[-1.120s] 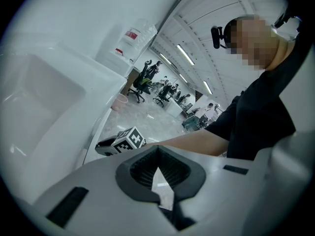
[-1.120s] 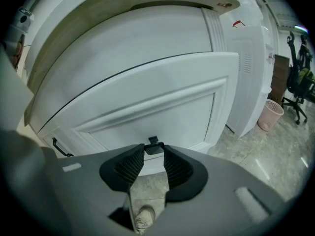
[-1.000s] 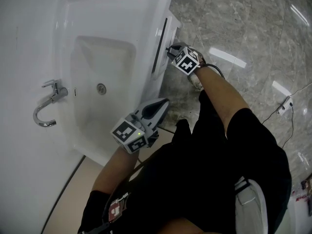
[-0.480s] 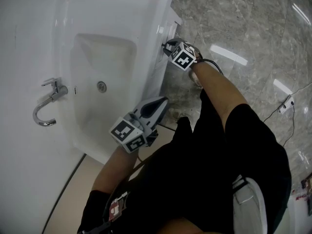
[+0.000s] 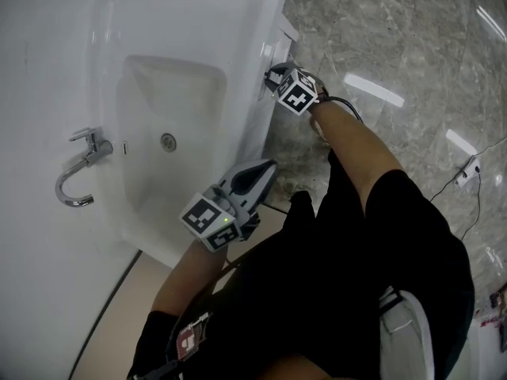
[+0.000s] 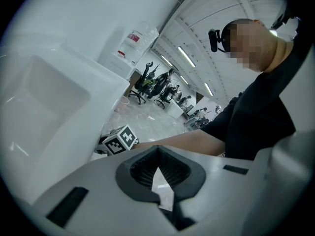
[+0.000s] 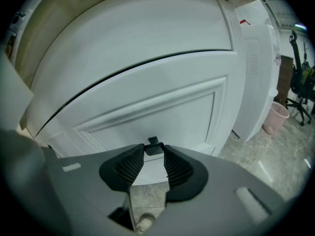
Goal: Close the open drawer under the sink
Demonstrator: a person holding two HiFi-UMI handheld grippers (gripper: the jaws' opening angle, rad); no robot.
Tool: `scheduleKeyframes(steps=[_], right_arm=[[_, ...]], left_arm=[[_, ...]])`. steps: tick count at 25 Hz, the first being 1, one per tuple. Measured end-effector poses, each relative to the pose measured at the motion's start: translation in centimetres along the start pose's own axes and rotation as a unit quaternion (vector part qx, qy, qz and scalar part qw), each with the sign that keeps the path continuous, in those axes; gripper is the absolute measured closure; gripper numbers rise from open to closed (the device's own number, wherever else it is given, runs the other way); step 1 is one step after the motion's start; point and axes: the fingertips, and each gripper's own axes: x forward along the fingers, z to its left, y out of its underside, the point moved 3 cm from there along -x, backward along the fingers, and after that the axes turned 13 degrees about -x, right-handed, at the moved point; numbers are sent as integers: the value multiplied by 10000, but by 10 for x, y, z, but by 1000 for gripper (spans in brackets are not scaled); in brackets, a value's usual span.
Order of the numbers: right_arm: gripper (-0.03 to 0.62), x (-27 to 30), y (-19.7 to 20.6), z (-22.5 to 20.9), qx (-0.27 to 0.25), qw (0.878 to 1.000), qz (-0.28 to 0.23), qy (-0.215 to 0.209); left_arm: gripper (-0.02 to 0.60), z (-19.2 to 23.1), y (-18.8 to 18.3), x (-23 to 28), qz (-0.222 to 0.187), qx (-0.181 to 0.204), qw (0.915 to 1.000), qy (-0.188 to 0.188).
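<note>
White and panelled, the drawer (image 7: 162, 102) sits under the sink (image 5: 190, 22), its front showing just past the basin's rim above the grey stone floor (image 5: 380, 38). The right tool (image 7: 153, 150) is clenched on the drawer's small dark handle (image 7: 153, 142). The left tool (image 6: 157, 148) hovers by the sink's front edge, tips pinched together on nothing.

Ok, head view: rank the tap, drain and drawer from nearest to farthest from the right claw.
1. Drawer: at the tips of the right claw.
2. Drain: middle of the basin.
3. Tap: far left, beyond the basin.
</note>
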Motion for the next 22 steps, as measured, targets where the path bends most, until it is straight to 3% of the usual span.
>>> scheduleKeyframes(steps=[16,22], right_arm=[[464,11,-12,-1,-89,9994,343,51],[456,-14,18,3,-128,9973,728,46]], left_arm=[[591,1,-10,-23,-243,-68,9996,-92],[591,-3,-18,-48,-514,-137,9983,-255]])
